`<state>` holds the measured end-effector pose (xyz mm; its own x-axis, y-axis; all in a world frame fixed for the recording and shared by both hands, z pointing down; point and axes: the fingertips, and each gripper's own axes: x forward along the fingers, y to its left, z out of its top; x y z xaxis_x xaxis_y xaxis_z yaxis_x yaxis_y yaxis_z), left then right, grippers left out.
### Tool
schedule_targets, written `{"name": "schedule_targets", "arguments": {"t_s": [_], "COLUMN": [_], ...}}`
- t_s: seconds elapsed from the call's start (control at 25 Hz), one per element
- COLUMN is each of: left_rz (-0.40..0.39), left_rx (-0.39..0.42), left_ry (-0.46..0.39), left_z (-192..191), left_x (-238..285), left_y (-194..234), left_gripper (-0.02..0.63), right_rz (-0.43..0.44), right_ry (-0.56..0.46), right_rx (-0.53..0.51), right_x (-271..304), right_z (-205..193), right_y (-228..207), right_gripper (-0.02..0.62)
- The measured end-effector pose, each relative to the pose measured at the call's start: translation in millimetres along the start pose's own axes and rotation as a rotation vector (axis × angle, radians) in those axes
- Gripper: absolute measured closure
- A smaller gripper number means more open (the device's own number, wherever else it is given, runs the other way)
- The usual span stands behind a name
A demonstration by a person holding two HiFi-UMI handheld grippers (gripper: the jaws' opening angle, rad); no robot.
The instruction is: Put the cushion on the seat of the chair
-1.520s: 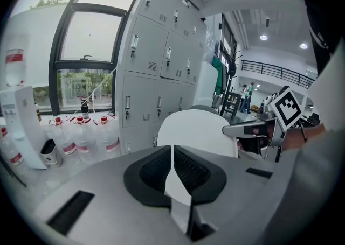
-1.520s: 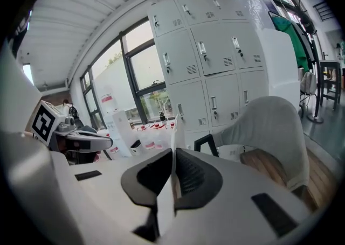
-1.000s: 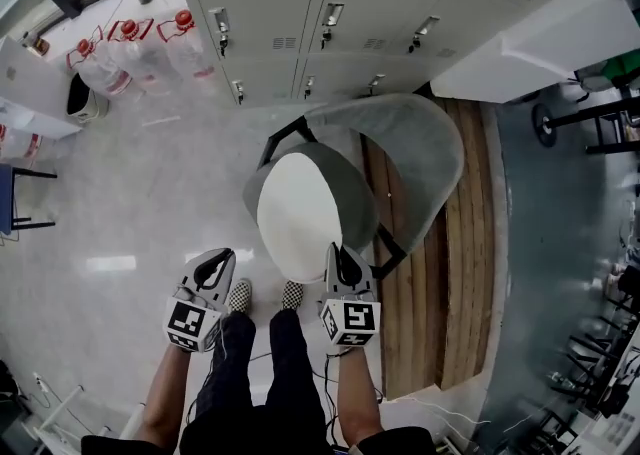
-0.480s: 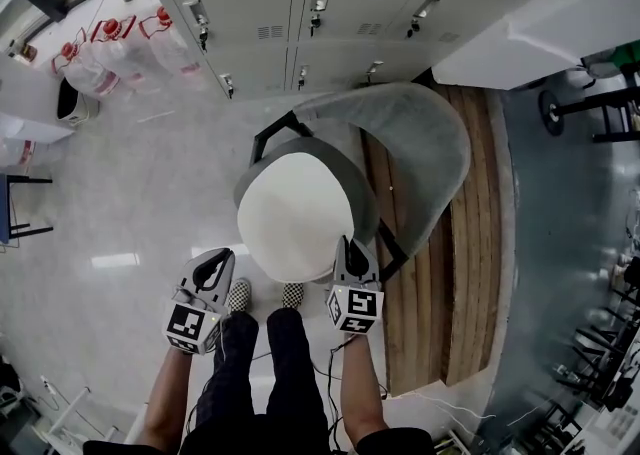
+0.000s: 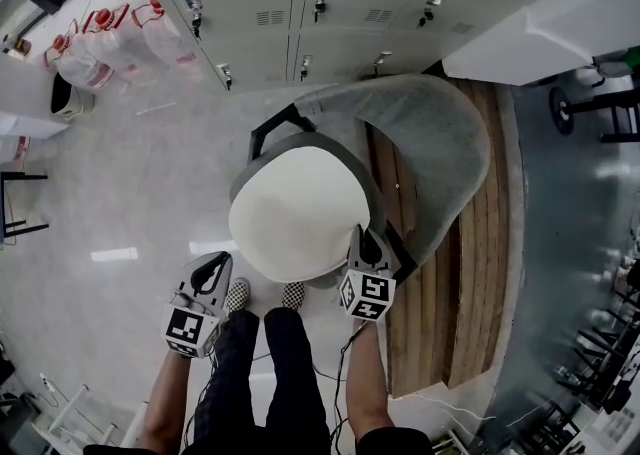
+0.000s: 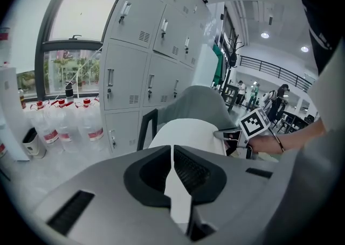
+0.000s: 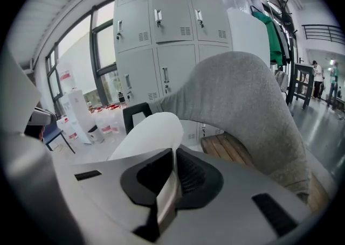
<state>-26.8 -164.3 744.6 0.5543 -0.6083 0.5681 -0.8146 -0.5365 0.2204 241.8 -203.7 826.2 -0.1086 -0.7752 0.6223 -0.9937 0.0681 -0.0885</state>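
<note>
The round white cushion [image 5: 295, 213] lies over the seat of the grey fabric shell chair [image 5: 440, 143], covering nearly all of it in the head view. The right forearm [image 5: 362, 373] reaches forward and down, and the right claw [image 5: 369, 241] is pinched tight on the cushion's rim at about 4 o'clock. The left forearm [image 5: 168, 393] stretches out likewise, with the left claw [image 5: 214, 266] closed on nothing, near the cushion's 7 o'clock edge but apart from it, pointing toward 1 o'clock.
</note>
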Motion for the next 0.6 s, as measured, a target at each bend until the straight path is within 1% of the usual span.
{"name": "schedule_targets", "arguments": {"t_s": [0.2,0.36,0.6], "left_rz": [-0.008,-0.012,-0.038], "left_rx": [-0.004,0.011,0.022], "left_ry": [0.006,0.011,0.029], "left_z": [-15.9,-27.1,-48.8], "left_x": [21.3,41.1,68.4], "left_y": [4.6,10.6,11.2], "left_gripper": [0.578,0.578,0.578], "right_rz": [-0.018,-0.035,-0.04], "right_ry": [0.021,0.03,0.051], "right_rx": [0.015,0.036,0.028], "right_x": [18.4,32.5,55.0], "right_z": [-24.2,-41.6,-64.9], "right_y": [-10.6,-22.1,-36.7], "right_gripper": [0.555,0.555,0.555]}}
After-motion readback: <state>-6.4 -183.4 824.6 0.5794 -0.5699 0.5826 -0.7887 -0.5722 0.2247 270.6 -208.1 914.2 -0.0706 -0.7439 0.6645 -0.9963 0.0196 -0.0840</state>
